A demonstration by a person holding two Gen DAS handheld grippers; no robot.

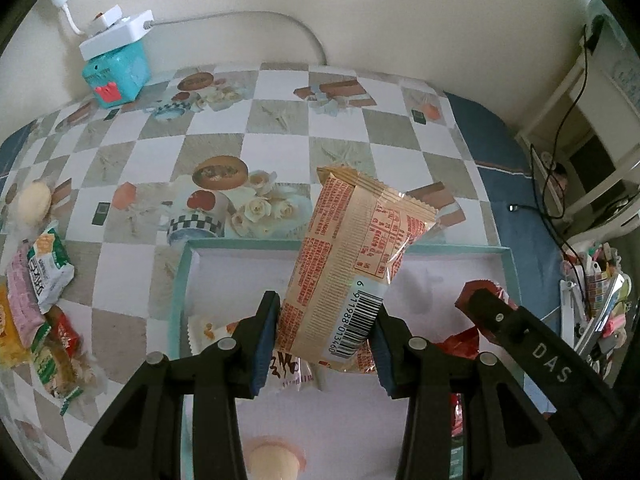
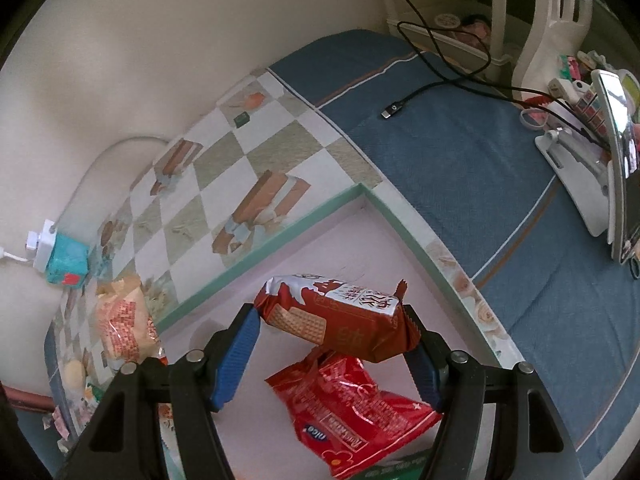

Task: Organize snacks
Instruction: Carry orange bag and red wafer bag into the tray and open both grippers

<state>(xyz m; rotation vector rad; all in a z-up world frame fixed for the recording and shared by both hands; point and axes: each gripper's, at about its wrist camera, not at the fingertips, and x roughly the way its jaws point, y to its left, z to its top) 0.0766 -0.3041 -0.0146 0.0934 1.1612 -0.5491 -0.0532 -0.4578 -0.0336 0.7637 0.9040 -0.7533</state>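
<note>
Checkered vinyl with printed roses and cakes covers the surface (image 1: 280,120), which meets a pale wall at the back and a blue cloth (image 2: 460,168) on the right. On it lies a shallow tray (image 1: 182,280) with a mint-green rim and a pale pink floor. The left hand-held gripper (image 1: 326,340) is clamped on a beige snack packet (image 1: 344,256) printed in red, with a barcode near its lower end; the packet stands tilted above the tray. The right hand-held gripper (image 2: 334,354) grips a dark red wafer packet (image 2: 340,320) across its two ends, holding it level above the tray floor. Under it, inside the tray, lies a bright red foil packet (image 2: 352,404). More loose snacks (image 1: 44,300) sit in a pile on the surface left of the tray. A teal box (image 1: 116,72) with a white power adapter (image 1: 114,32) on top stands at the far left against the wall.
</note>
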